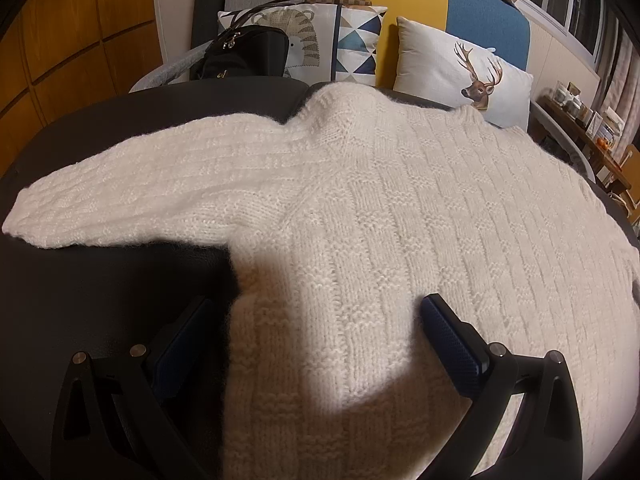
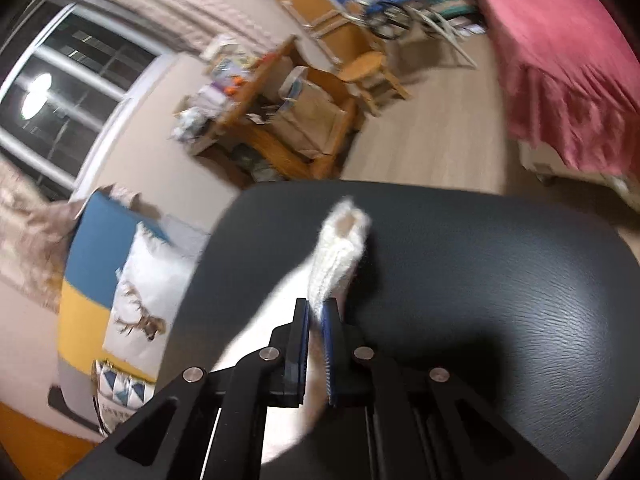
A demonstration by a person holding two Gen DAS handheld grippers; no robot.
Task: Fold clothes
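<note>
We see a cream knitted sweater (image 1: 400,216) spread flat on a dark, leather-like table (image 1: 120,128), its body filling most of the left wrist view and one sleeve (image 1: 140,196) stretched out to the left across the dark surface. Our left gripper (image 1: 316,344) hangs over the lower part of the sweater with its jaws spread wide, one blue-padded finger over the bare table beside the knit edge and the other over the knit itself; nothing lies pinched between them. Beyond the far edge of the table stand a black handbag (image 1: 244,56), a cushion with coloured triangles (image 1: 356,44) and a cushion printed with a deer (image 1: 468,72), set against a yellow and blue backrest. In the right wrist view, which is blurred, our right gripper (image 2: 316,316) has its jaws pressed together on the other sleeve (image 2: 340,252), whose ribbed cuff sticks up past the fingertips above the table (image 2: 500,280). Behind it we make out a window (image 2: 68,92), a cluttered wooden desk (image 2: 272,120), a small wooden stool (image 2: 368,72) and a red bedcover (image 2: 560,72).
</note>
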